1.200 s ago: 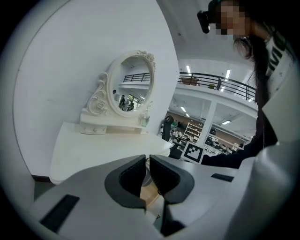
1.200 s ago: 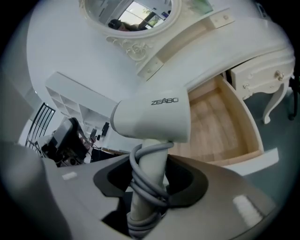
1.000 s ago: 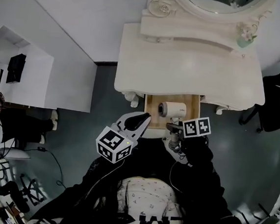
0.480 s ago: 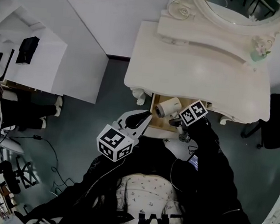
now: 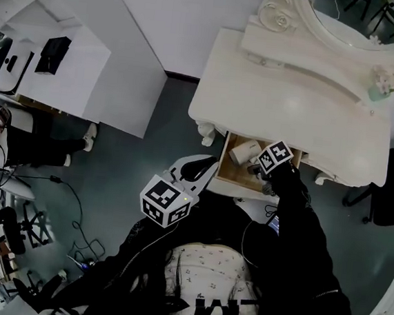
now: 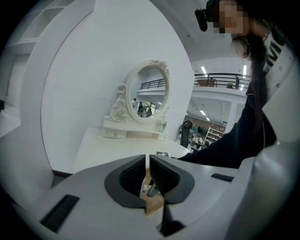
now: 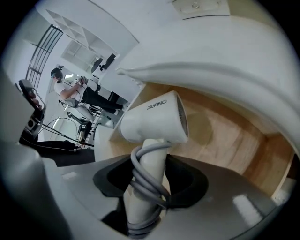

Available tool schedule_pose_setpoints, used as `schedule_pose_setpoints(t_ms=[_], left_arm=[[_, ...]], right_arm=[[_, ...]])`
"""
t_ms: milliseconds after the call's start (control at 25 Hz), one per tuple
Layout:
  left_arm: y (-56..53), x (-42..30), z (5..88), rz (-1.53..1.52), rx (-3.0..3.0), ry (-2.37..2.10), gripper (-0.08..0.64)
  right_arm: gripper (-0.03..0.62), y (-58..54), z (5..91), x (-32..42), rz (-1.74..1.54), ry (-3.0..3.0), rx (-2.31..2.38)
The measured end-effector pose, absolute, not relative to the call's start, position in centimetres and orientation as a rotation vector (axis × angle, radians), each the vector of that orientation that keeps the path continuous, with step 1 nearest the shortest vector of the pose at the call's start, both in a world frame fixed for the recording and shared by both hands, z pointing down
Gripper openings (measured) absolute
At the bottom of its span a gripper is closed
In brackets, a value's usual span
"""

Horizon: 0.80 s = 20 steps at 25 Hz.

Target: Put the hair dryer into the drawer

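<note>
Right gripper view: glossy white hair dryer (image 7: pixel 154 119) above pale wooden drawer (image 7: pixel 225 136).

So the left gripper (image 6: pixel 149 161) has its jaws pretty much together, just a thin slit, nothing in it. Right behind sits the white dressing table (image 6: pixel 93 145), ornate oval mirror (image 6: pixel 149 96) at its back edge, dark sleeve (image 6: pixel 225 145) over its right side.
</note>
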State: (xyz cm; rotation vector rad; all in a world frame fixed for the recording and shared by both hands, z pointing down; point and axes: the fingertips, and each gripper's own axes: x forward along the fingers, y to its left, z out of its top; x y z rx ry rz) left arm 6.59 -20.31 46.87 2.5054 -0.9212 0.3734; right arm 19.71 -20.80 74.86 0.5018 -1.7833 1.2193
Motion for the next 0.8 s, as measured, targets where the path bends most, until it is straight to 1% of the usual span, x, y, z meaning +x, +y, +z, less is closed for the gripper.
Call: schedule_pose_setpoints(t_ms=[200, 800], left_arm=[[-20.3, 5.7, 47.2, 0.384, 2.488, -0.951, 0.026], [-20.3, 4.9, 47.9, 0.403, 2.455, -0.979, 0.026]], right_arm=[[0.213, -21.5, 77.0, 20.7, 1.175, -1.749, 0.611], [0.216, -22.9, 78.9, 20.4, 1.099, -1.832, 0.740]])
